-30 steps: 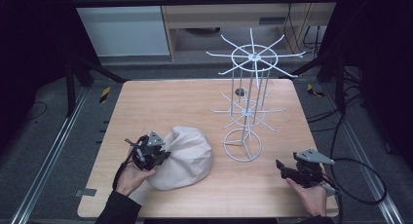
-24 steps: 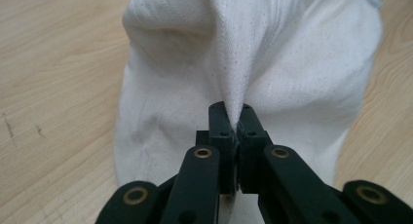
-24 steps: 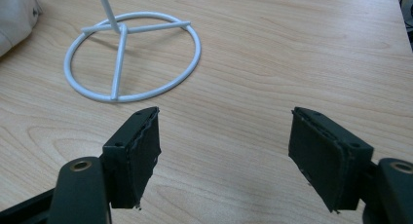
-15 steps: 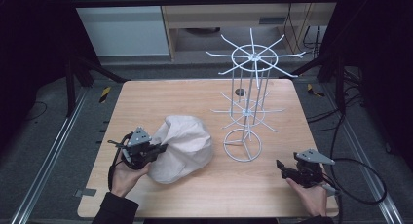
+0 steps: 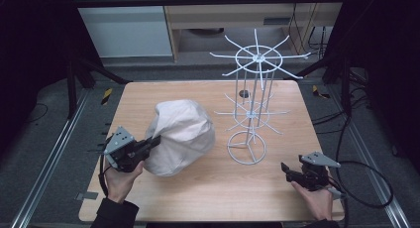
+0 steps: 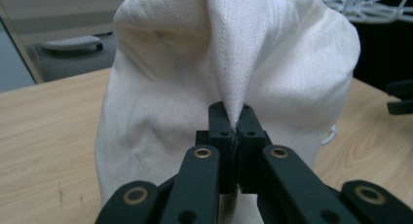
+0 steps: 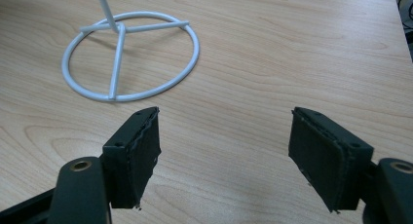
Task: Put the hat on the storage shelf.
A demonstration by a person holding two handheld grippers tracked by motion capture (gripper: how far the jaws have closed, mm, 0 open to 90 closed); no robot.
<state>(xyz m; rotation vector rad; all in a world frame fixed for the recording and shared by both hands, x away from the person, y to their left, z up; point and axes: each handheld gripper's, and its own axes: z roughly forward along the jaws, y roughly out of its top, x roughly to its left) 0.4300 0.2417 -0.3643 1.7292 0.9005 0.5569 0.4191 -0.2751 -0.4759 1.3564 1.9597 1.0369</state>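
A cream cloth bag (image 5: 181, 136) stands bunched up on the left half of the wooden table (image 5: 208, 89). My left gripper (image 5: 154, 141) is shut on a fold at its left side, and the bag rises tall and leans toward the middle. In the left gripper view the fold of the cloth bag (image 6: 234, 53) runs down between the closed pads (image 6: 221, 118) of my left gripper (image 6: 235, 121). My right gripper (image 5: 284, 167) rests near the table's front right corner, open. In the right gripper view my right gripper (image 7: 225, 156) has only bare wood between its jaws.
A white wire display rack (image 5: 255, 96) with spoked arms stands right of the bag; its ring base (image 7: 127, 56) lies just ahead of my right gripper. A cable (image 5: 366, 188) loops off the table's right edge. Dark frame struts flank the table.
My left gripper has risen and drawn to the left with the fold in it. The bag has been pulled up from a low mound into a taller shape. The right gripper has stayed put.
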